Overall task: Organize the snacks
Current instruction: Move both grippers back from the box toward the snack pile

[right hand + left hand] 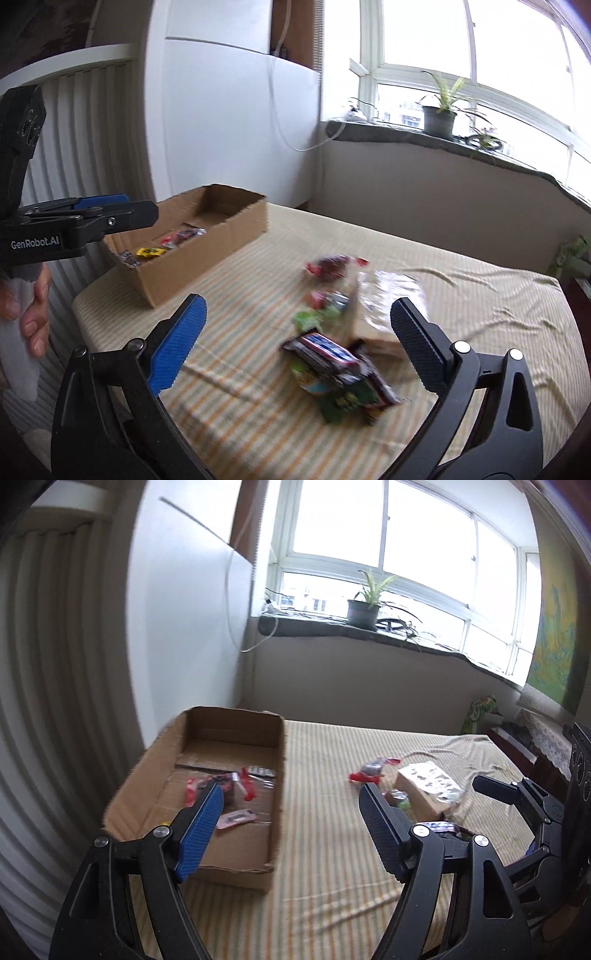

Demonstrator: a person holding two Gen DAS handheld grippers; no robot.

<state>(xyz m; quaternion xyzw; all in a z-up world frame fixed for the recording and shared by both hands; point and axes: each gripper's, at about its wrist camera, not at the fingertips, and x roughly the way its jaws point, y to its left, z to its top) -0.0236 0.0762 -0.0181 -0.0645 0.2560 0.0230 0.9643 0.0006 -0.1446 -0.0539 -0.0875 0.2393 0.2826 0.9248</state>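
Beside loose snacks (332, 365), the cardboard box (207, 797) runs lengthwise away (both grippers (291, 801) (299, 317) gape, empty).

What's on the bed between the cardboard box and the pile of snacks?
Nothing: in the right wrist view, only bare striped sheet lies between the cardboard box and the pile of snacks.

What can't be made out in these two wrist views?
- Loose snack pile on the striped cloth: motion blur in the right wrist view makes the labels unreadable.
- Near end of the brown cardboard box: the left gripper finger covers it in the left wrist view.
- Wrappers inside the box: too small to identify in the right wrist view.
- Right gripper: jaws open, empty.
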